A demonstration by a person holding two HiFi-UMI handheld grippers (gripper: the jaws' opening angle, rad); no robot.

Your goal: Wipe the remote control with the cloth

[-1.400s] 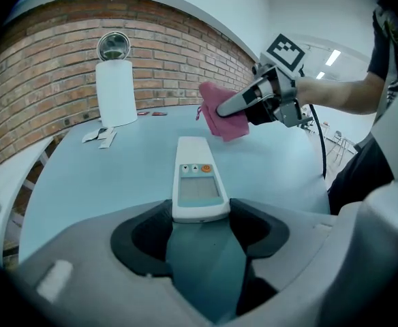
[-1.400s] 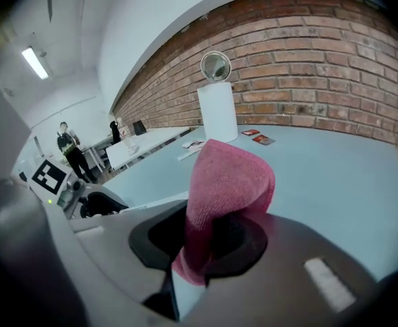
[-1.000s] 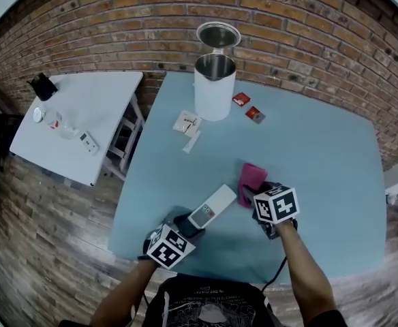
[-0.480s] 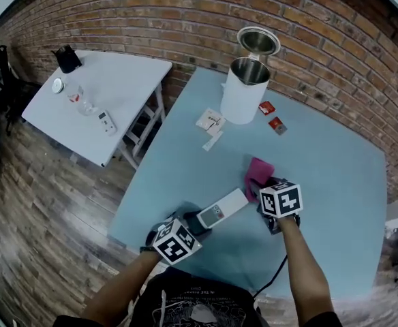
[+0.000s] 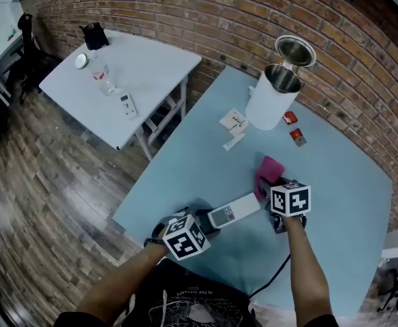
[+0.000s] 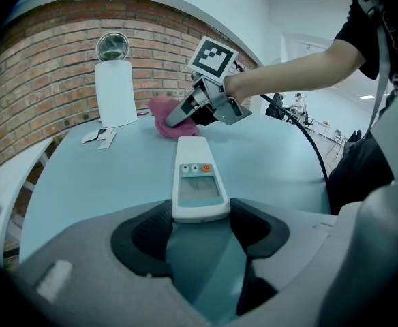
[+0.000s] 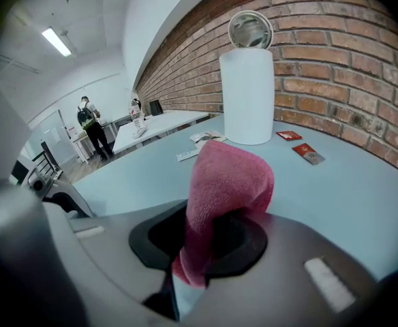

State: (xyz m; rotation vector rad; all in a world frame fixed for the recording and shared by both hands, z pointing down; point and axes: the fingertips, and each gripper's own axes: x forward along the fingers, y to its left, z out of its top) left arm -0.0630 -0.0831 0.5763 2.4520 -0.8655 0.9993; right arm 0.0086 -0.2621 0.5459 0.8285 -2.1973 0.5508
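Observation:
A white remote control (image 6: 197, 182) with an orange button lies along the blue table (image 5: 335, 182). Its near end sits between the jaws of my left gripper (image 6: 199, 220), which is shut on it. In the head view the remote control (image 5: 234, 212) runs from the left gripper (image 5: 209, 225) towards the upper right. My right gripper (image 7: 209, 240) is shut on a pink cloth (image 7: 226, 182), which stands up out of the jaws in a fold. That cloth (image 5: 269, 171) hangs by the remote's far end, just ahead of the right gripper (image 5: 270, 189).
A tall white can (image 5: 274, 97) with an open lid stands at the table's far edge by the brick wall. Paper slips (image 5: 234, 122) and red packets (image 5: 294, 127) lie near it. A white side table (image 5: 127, 67) with small items stands at the left. A person (image 7: 88, 118) stands far off.
The right gripper has slid a little with the cloth near the remote's far end. The left gripper and remote have stayed put. The head view has swung, shifting the scene.

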